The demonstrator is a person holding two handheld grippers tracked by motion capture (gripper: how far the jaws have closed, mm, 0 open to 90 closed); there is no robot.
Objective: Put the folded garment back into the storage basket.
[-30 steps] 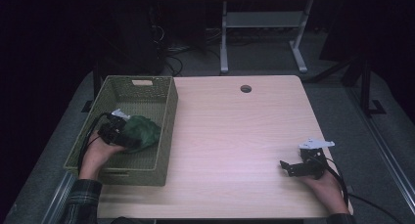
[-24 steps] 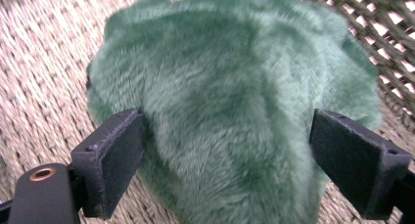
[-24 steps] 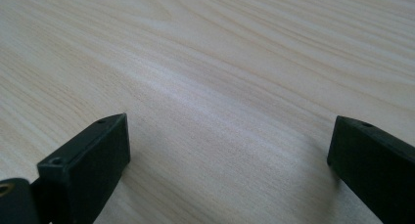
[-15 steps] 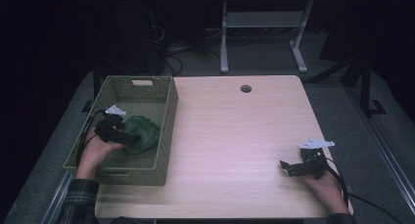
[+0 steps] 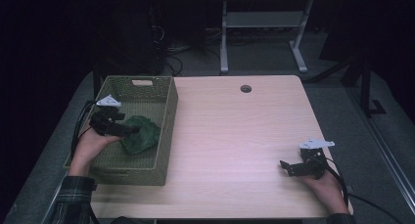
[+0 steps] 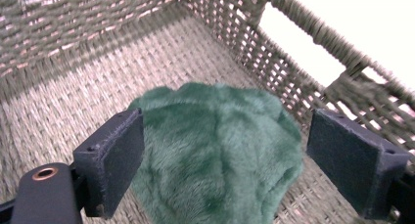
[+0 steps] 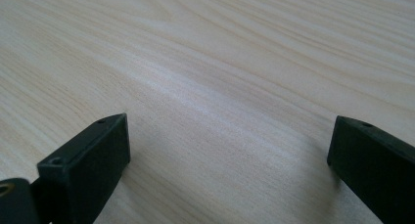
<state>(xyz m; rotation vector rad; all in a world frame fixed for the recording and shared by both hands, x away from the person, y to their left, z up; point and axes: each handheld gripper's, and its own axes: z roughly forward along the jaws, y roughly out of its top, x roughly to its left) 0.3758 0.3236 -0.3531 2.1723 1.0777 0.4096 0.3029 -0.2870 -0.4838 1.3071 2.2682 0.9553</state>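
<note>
A green plush toy (image 5: 142, 134) lies on the floor of a woven olive basket (image 5: 169, 117) at the table's left. My left gripper (image 5: 132, 130) hovers inside the basket at the toy's left edge. Its jaws have just been opening and now stand wide. In the left gripper view the plush toy (image 6: 215, 155) sits below and between the pads (image 6: 115, 155) of the left gripper (image 6: 230, 150), and they do not press on it. My right gripper (image 5: 286, 168) rests open near the table's front right, with bare wood between the pads (image 7: 93, 155) of the right gripper (image 7: 230, 150).
The light wooden table (image 5: 235, 131) has a round cable hole (image 5: 245, 89) at its far edge. The basket wall (image 6: 303, 62) with a handle slot stands close behind the toy. A desk frame (image 5: 262, 35) and cables stand on the floor beyond.
My left hand has lifted a little off the green toy, which stays lying in the basket. The right hand has not moved.
</note>
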